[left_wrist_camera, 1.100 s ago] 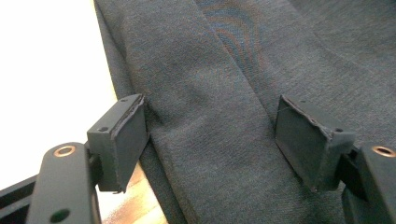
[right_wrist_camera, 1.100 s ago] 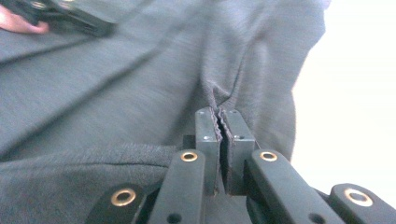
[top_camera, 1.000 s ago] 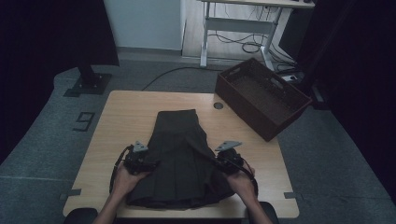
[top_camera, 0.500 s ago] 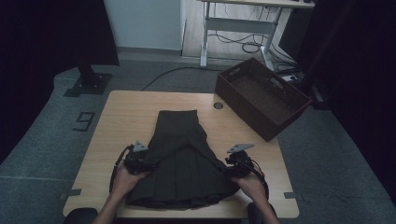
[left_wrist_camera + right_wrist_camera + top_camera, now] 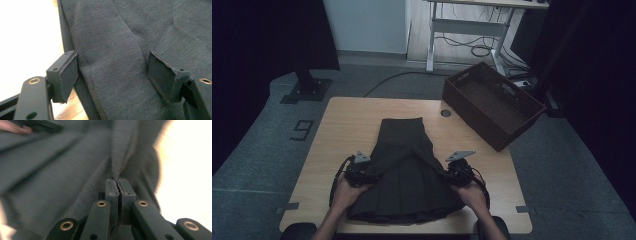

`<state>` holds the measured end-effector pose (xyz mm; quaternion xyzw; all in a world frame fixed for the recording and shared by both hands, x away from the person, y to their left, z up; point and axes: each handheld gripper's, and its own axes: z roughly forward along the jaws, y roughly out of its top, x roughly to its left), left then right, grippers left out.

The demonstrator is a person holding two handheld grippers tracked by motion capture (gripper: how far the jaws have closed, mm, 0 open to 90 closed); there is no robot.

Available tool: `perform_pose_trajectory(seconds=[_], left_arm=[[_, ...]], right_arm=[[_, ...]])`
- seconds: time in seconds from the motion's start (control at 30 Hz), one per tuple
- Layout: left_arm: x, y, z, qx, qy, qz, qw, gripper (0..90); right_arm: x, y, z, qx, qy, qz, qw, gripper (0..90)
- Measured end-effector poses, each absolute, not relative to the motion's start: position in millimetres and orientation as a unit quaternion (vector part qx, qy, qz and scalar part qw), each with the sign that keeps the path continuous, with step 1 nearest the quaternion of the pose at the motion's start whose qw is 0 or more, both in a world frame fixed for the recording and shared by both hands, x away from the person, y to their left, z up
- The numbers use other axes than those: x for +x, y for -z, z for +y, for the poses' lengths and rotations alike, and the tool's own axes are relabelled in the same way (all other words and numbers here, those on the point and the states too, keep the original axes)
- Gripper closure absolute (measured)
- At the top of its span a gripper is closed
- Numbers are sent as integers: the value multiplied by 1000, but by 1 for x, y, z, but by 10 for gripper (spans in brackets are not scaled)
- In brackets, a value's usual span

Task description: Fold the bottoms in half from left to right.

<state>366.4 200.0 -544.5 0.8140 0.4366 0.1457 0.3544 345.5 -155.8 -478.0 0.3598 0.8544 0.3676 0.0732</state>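
High view: our left tongs (image 5: 362, 172) stand apart over the dark pleated skirt (image 5: 404, 175) on the tabletop (image 5: 347, 125), while our right tongs (image 5: 452, 175), having just closed, pinch its edge, likely for folding.

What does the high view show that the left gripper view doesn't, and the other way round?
High view alone: the brown basket at the table's far right corner, the person's hands, the right gripper at the skirt's right edge, and the floor. Left gripper view alone: the left gripper close up, its jaws apart with a fold of cloth between them, pads not pressing. Both share the dark pleated skirt on the wooden table.
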Motion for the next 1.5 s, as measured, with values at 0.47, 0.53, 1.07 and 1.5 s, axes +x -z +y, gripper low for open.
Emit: perform_pose_trajectory(seconds=[0.47,0.53,1.07,1.5], left_arm=[[366,545,200,814,-146,435,356,253],[366,545,200,814,-146,435,356,252],[366,545,200,813,-148,436,356,254],[366,545,200,814,-148,436,356,254]], right_arm=[[342,460,-102,313,-380,869,57,597],[341,462,-113,326,-372,867,61,592],[341,517,-109,372,-325,864,94,898],[342,478,-200,441,-300,828,176,898]])
